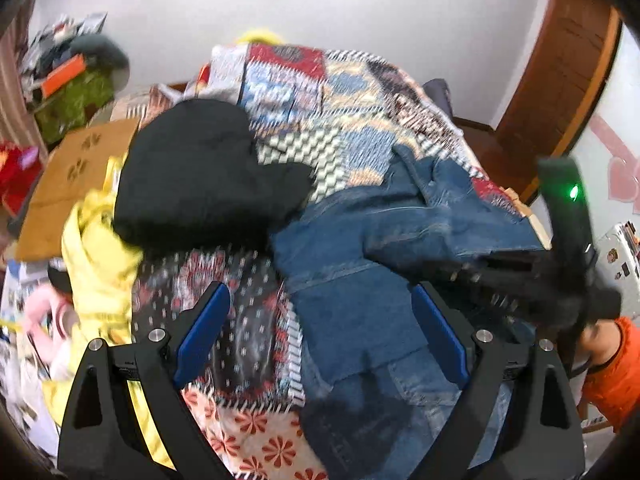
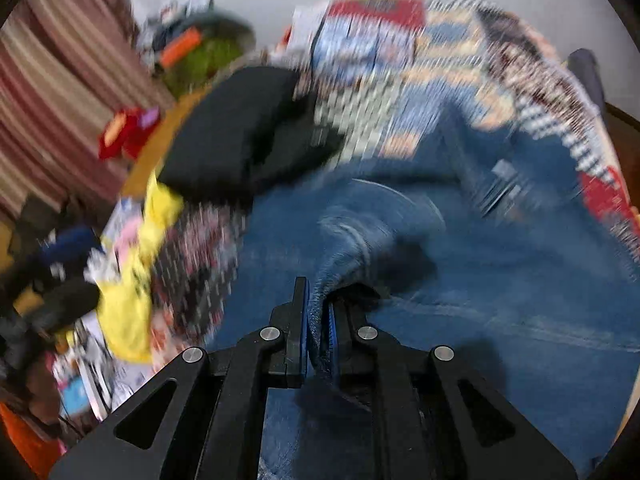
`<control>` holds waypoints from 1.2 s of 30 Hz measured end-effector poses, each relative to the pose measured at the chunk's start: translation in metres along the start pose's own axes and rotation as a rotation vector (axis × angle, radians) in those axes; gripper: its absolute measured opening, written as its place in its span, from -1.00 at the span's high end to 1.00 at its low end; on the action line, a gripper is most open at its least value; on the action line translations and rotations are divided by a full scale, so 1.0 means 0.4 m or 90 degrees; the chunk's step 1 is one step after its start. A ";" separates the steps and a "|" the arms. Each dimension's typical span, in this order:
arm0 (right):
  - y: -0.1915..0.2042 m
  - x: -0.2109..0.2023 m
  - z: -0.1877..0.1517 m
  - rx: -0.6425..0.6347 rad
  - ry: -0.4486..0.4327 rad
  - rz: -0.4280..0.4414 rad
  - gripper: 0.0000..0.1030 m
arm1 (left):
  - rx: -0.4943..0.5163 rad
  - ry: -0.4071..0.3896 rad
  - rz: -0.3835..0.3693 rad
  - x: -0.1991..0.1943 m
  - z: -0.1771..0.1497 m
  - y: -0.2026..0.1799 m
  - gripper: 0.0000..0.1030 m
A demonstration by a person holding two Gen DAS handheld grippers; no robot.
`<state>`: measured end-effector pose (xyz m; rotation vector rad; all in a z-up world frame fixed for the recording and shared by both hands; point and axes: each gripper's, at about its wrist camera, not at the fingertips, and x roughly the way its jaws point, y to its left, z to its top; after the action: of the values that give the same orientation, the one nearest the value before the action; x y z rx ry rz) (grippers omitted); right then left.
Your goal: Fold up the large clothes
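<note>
My right gripper (image 2: 318, 312) pinches a fold of the jeans (image 2: 460, 248), my left gripper (image 1: 320, 336) gapes wide over them, and a folded black garment (image 1: 200, 176) sits beyond my fingers.

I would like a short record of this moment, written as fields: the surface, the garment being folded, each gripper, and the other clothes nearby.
surface: patchwork bedspread
garment in work: blue jeans, spread and creased on the bedspread
left gripper: open, above the jeans, holding nothing
right gripper: shut on a fold of the jeans
other clothes: black garment, folded, left of the jeans; yellow garment, at the left edge of the bed
image quality: right wrist view blurred
</note>
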<state>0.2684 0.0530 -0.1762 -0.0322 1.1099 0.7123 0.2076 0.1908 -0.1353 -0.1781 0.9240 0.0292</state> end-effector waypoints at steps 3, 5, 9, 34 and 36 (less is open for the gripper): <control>0.007 0.040 -0.032 -0.010 0.039 -0.005 0.77 | -0.015 0.028 -0.003 0.038 -0.032 0.014 -0.79; 0.019 0.032 -0.040 -0.021 0.034 -0.016 0.73 | -0.021 0.048 -0.007 0.066 -0.049 0.010 -0.79; 0.012 -0.001 -0.022 -0.015 0.064 0.013 0.12 | -0.025 0.073 -0.037 0.101 -0.071 -0.020 -0.79; -0.503 -0.375 -0.146 0.139 -0.063 -0.268 -0.29 | -0.119 0.118 -0.122 0.272 -0.030 -0.099 0.42; -0.539 -0.340 -0.183 0.168 -0.031 -0.264 -0.29 | -0.092 0.086 -0.093 0.252 -0.014 -0.118 0.54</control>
<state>0.2916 -0.2109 -0.1666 -0.0195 1.0982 0.1936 0.2687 0.1382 -0.2121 -0.3848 1.0416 -0.0523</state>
